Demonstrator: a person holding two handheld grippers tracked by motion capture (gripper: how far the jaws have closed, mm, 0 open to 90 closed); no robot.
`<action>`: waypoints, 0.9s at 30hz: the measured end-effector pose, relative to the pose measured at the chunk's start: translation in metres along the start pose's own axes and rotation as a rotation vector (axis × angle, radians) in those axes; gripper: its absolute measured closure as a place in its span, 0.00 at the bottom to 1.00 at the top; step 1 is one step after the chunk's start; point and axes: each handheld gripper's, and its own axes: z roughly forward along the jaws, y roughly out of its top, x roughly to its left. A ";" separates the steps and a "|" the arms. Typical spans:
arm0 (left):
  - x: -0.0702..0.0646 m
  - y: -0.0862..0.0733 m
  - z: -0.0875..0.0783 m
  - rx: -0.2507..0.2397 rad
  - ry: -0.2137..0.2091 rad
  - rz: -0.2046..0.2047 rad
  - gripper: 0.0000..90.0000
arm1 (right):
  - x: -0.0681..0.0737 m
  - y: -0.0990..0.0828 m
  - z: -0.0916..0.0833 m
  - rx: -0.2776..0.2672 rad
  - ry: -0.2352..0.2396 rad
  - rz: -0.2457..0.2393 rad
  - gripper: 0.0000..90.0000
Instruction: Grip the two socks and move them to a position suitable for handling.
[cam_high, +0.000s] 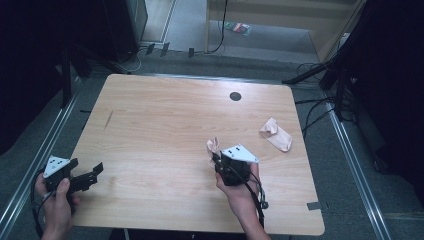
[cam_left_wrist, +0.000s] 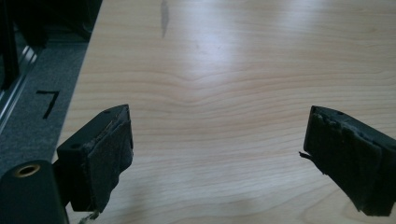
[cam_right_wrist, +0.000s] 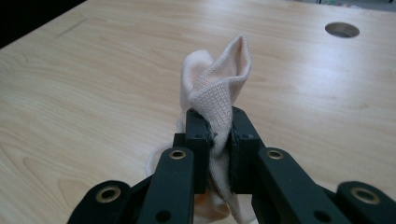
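Nearest us, our right gripper (cam_right_wrist: 218, 135) has its jaws pressed together on a pale pink sock (cam_right_wrist: 215, 79), whose open cuff sticks up above them. Our left gripper (cam_left_wrist: 217, 154) hangs with jaws spread wide over the bare wooden table (cam_left_wrist: 233, 70), near its left edge. Farther right, a second sock (cam_high: 275, 134) lies crumpled, well apart from the first; beyond it we see a round hole (cam_high: 235, 96).

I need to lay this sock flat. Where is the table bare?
Bare wood spans from the left gripper to the held sock and up to the round hole. The right side is tighter: a second sock lies there.
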 end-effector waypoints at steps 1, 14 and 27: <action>-0.004 0.001 0.000 -0.001 -0.003 0.015 0.09 | 0.000 -0.005 -0.001 0.007 0.000 0.004 0.91; -0.081 0.022 0.016 -0.008 -0.115 0.145 0.09 | 0.021 -0.053 0.027 0.120 0.045 0.019 0.59; -0.171 0.013 0.040 0.052 -0.332 0.203 0.10 | 0.007 -0.045 0.009 0.061 0.181 0.035 0.67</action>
